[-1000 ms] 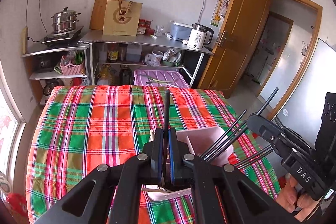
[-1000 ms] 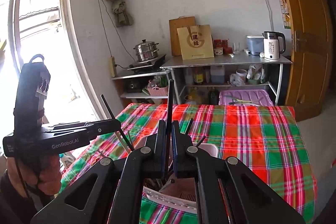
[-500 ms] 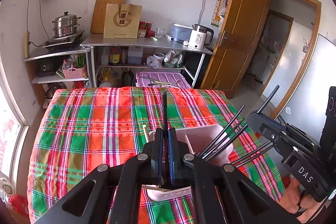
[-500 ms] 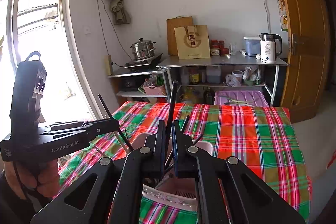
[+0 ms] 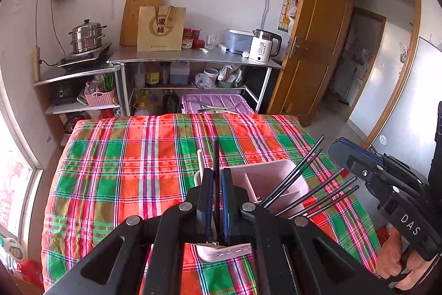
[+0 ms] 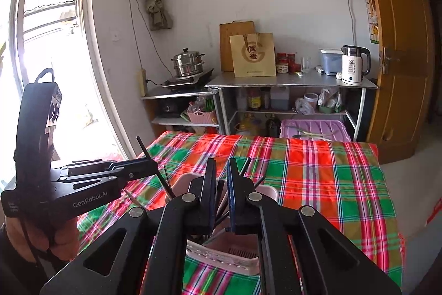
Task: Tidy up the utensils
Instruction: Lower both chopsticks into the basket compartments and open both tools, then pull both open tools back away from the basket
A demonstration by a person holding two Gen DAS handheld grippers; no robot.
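Observation:
A pink utensil holder [image 5: 272,179] stands on the plaid tablecloth [image 5: 132,156], with several black chopsticks [image 5: 306,184] leaning out of it. My left gripper [image 5: 217,179] is shut on one black chopstick [image 5: 216,156], held upright over the holder's left side. A pale utensil handle [image 5: 200,162] sticks up beside it. My right gripper [image 6: 221,170] is just over the holder [image 6: 229,248] with its jaws slightly apart and nothing clamped; loose chopsticks [image 6: 246,165] stand between and behind them. The left gripper also shows in the right wrist view [image 6: 149,167], the right gripper in the left wrist view [image 5: 339,148].
Metal shelves [image 5: 193,57] stand past the table's far edge with a steamer pot [image 5: 87,36], paper bag [image 5: 161,28] and kettle [image 5: 263,46]. A purple bin lid [image 5: 215,104] lies below. A wooden door [image 5: 317,32] is at the right, a window [image 6: 47,46] at the left.
The right gripper's jaws have parted and the chopstick it held now rests in the holder. Both grippers have lifted slightly. The left gripper still clamps its chopstick.

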